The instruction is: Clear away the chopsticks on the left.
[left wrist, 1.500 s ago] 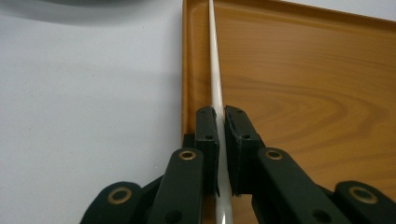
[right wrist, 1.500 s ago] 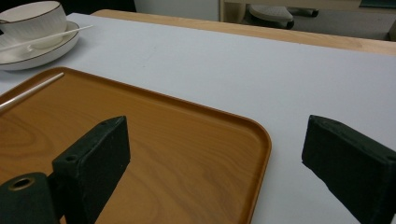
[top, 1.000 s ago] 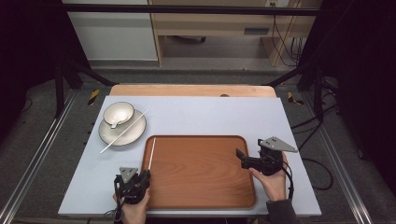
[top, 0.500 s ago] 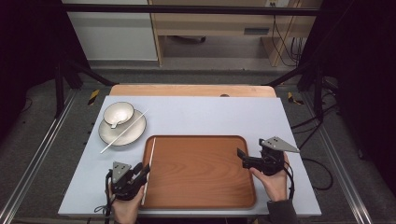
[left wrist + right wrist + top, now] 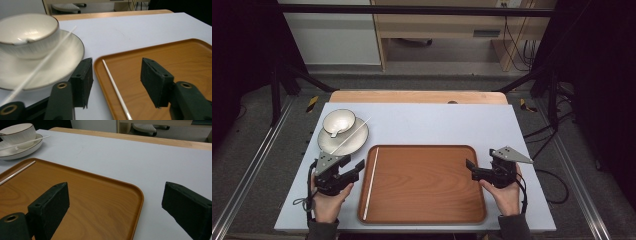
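Observation:
A brown wooden tray (image 5: 427, 200) lies at the table's front middle. One white chopstick (image 5: 370, 182) rests inside it along its left rim. A second chopstick (image 5: 352, 135) lies across a white plate (image 5: 357, 141) that carries a white bowl (image 5: 339, 121), left of the tray's far corner. My left gripper (image 5: 353, 164) is open beside the tray's left edge, just short of the plate, with nothing between its jaws. In the left gripper view the tray's chopstick (image 5: 115, 87) runs between the open jaws. My right gripper (image 5: 471, 170) stands open over the tray's right rim (image 5: 138, 195), holding nothing.
The light grey tabletop (image 5: 437, 122) stretches bare behind the tray. A wooden strip (image 5: 417, 96) borders its far edge. Dark frame posts (image 5: 274, 80) and cables (image 5: 542, 130) flank the table on both sides.
My left gripper has moved forward and leftward from the tray's near-left corner to beside the plate. The chopstick in the tray now lies fully uncovered. The right gripper has barely moved.

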`<state>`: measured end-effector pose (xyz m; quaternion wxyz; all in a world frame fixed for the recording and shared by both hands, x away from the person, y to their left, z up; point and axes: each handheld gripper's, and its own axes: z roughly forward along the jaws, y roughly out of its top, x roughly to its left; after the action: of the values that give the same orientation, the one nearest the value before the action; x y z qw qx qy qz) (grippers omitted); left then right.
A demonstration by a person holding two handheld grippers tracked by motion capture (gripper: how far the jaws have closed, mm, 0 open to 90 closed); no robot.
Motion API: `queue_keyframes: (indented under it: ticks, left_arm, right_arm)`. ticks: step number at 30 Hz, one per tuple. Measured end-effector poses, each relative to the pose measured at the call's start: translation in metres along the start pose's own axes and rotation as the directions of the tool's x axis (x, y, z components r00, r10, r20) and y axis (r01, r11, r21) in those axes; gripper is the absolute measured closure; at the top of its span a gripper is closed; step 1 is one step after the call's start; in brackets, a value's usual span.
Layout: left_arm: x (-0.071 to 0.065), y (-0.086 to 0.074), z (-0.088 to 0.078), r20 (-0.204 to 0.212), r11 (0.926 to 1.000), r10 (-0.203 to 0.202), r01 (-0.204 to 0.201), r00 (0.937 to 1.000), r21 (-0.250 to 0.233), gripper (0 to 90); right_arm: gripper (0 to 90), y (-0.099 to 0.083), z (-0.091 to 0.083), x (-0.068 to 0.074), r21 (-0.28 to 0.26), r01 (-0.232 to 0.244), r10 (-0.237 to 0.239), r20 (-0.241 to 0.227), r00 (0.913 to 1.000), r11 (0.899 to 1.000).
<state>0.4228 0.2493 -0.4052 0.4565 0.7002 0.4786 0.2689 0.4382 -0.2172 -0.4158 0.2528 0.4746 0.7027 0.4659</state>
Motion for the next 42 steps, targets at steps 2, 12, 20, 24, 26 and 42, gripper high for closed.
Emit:
queue_keyframes:
  ticks: [2,12,20,24,26,42]
  left_arm:
    - [0.006,0.008,-0.003,-0.008,0.9997,0.025,-0.025,0.9997,-0.007,39.3]
    - [0.039,0.024,0.003,0.026,0.9987,0.032,-0.033,0.9992,0.039,30.5]
    - [0.067,0.012,0.01,0.008,0.9907,0.071,-0.072,0.9974,0.116,27.3]
    - [0.081,0.005,0.014,0.006,0.9882,0.067,-0.068,0.9977,0.138,26.3]
    - [0.087,0.002,0.017,-0.002,0.9873,0.067,-0.066,0.9978,0.145,26.3]
    - [0.113,0.0,0.054,-0.016,0.9637,0.132,-0.125,0.9911,0.236,36.5]
  right_arm:
    - [7.8,0.0,0.0,0.0,-0.001,0.001,-0.001,-0.001,1.0,1.0]
    - [7.7,0.001,-0.001,-0.001,-0.008,0.004,-0.004,0.002,1.0,1.0]
    - [7.7,0.0,-0.001,-0.001,-0.006,0.002,-0.002,0.005,1.0,1.0]
    - [7.8,0.0,0.0,0.0,-0.001,-0.001,0.001,-0.002,1.0,1.0]
    - [7.8,0.0,0.001,0.0,-0.002,-0.004,0.004,-0.007,1.0,1.0]
    - [8.4,-0.001,0.005,0.002,0.015,0.013,-0.013,-0.003,0.9999,1.0]
